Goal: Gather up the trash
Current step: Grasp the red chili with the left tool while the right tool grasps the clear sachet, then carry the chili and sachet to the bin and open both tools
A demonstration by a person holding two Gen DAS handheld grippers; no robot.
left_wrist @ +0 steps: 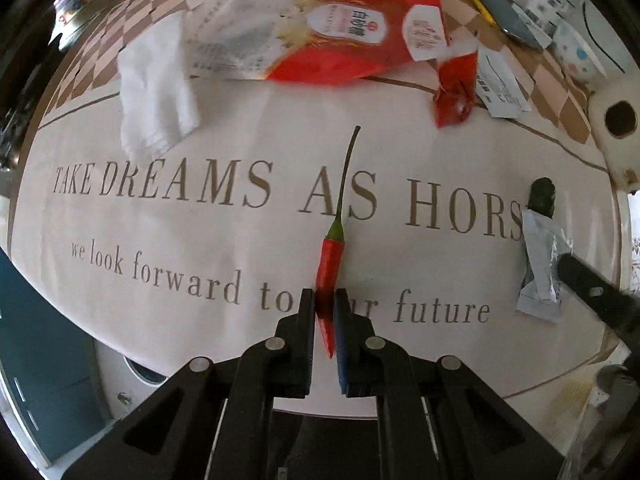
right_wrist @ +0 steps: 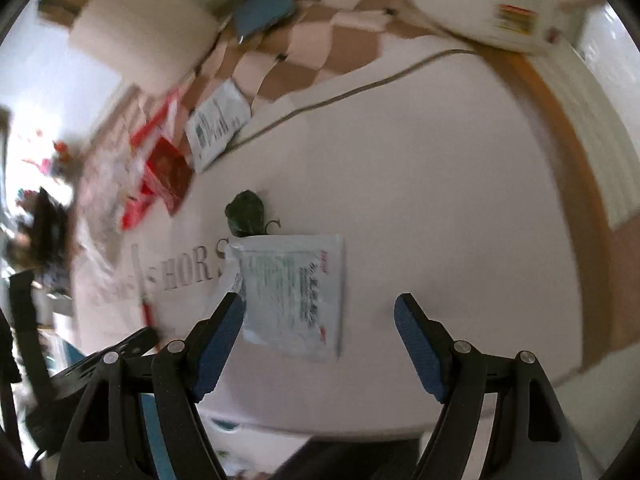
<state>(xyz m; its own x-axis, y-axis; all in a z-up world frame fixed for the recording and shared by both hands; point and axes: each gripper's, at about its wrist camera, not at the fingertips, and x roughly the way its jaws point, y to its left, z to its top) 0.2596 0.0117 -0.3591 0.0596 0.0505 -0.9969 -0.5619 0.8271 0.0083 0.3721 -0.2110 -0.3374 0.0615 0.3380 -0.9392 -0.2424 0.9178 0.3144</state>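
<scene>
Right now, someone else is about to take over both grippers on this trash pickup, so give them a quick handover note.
Left gripper: shut on the red chili, which lies on the printed tablecloth.
Right gripper: open, holding nothing, over the silver sachet.
Done: chili gripped, not yet lifted.
Left: sachet, dark leaf scrap beside it, red torn wrapper, white packet, big red-and-white bag, white tissue. No bin in view.

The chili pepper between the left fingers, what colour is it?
Red, with a green cap and long dark stem. The chili pepper shows best in the left wrist view.
</scene>
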